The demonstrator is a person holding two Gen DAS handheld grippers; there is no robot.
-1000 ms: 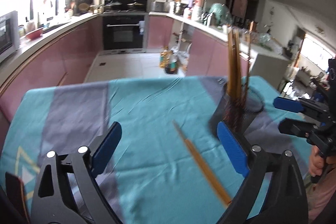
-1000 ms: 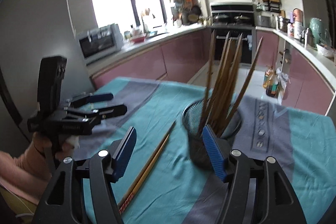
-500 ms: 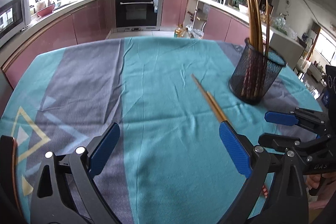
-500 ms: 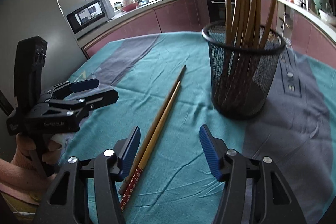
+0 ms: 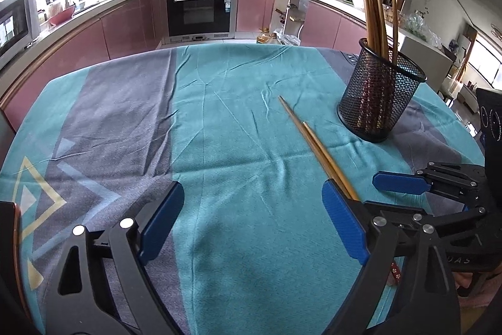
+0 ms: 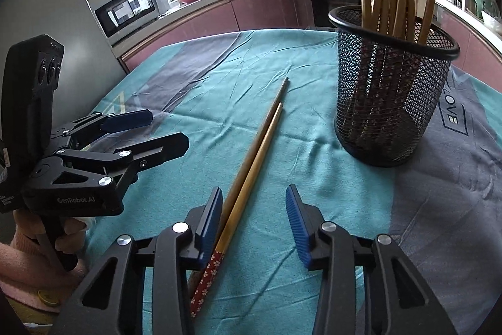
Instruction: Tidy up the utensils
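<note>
Chopsticks [image 6: 251, 153] lay paired on the worktop [image 6: 301, 77] beside the mesh holder [image 6: 389, 83], between the closing right hand-held gripper [image 6: 254, 222] whose off-centre pads could catch only one, while the left hand-held gripper [image 5: 251, 225] stood spread, empty.

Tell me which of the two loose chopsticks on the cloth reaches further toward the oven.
The darker chopstick, lying left of the lighter one in the right wrist view; its tip extends past the lighter one's.
</note>
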